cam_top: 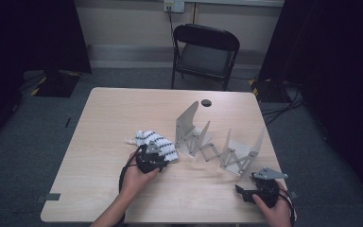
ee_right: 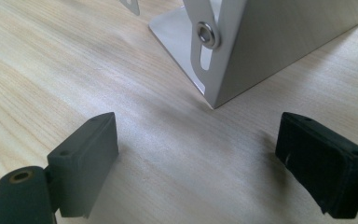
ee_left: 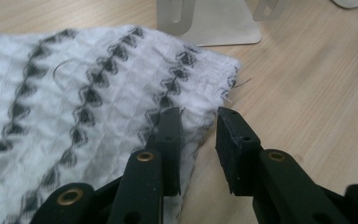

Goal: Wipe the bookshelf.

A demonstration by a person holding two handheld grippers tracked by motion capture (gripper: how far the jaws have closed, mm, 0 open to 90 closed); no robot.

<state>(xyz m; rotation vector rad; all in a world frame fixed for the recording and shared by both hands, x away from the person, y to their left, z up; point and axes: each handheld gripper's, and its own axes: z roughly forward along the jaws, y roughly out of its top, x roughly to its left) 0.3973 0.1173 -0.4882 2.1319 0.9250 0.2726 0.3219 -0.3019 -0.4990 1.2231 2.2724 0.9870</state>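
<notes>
While the pale wooden desk [cam_top: 123,109] carries everything, the work in hand sits toward its near left, where a white cloth [cam_top: 157,142] with dark zigzag stripes lies rumpled just beside the folding metal rack [cam_top: 217,142]. That rack stands spread out like an accordion across the middle of the desk, its nearest plate close to the cloth's edge. Beyond the desk a black chair [cam_top: 205,52] waits against the wall. The left gripper [ee_left: 198,135] reaches into the cloth's corner, its jaws narrowed but not yet pressed together: one pad rests on the fabric, the other stands just off the frayed edge over bare wood, so the corner lies between them without being pinched. To do this grasp well, I judge the jaws should slide a little further onto the cloth so both pads bite a full fold, not just loose threads, and close firmly before any lifting. The right gripper [ee_right: 196,158] rests low near the rack's end plate, jaws spread wide and holding nothing.
</notes>
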